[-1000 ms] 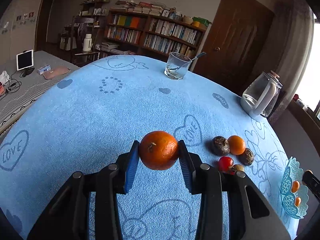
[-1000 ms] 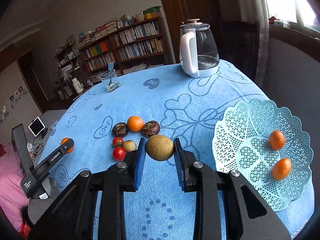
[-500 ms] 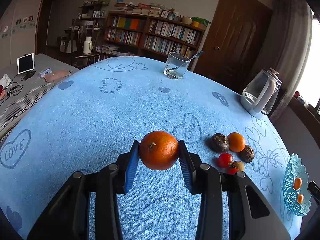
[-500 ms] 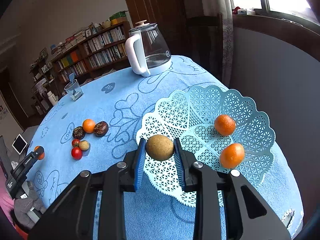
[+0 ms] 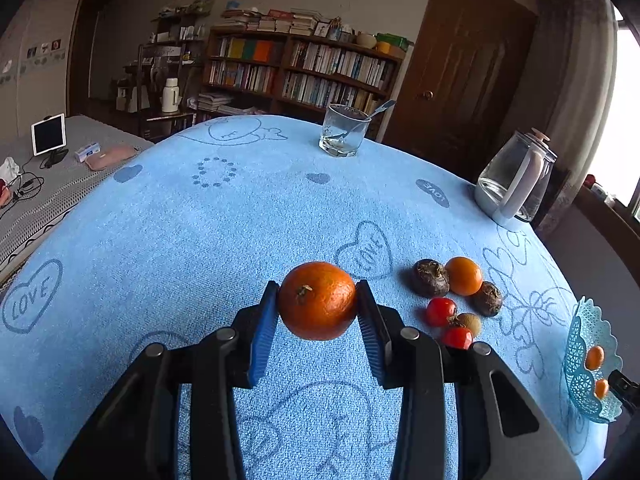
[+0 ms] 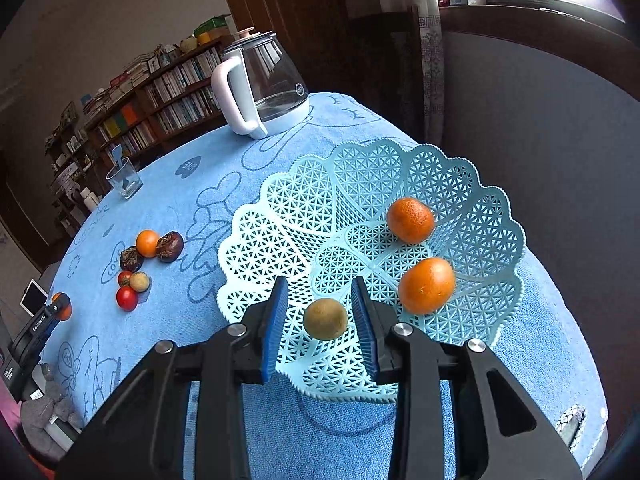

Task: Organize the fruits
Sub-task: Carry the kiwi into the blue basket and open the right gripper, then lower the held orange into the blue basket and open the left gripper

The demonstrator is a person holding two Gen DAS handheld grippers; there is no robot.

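My left gripper is shut on an orange mandarin, held above the blue tablecloth. To its right lies a cluster of fruit: an orange, two dark fruits, two red tomatoes and a small brown fruit. My right gripper hangs over the near side of the pale blue lattice basket. Its jaws are opening, and a round brown fruit sits between them with a gap on each side. Two oranges lie in the basket.
A glass kettle with a white handle stands at the table's far edge behind the basket. A drinking glass with a spoon stands at the back. The basket sits close to the table's right edge. A bookshelf and a door lie beyond.
My right gripper swung from the fruit cluster to over the basket and sank. Its pads have parted from the brown fruit, which now sits lower between them. The left gripper has kept still.
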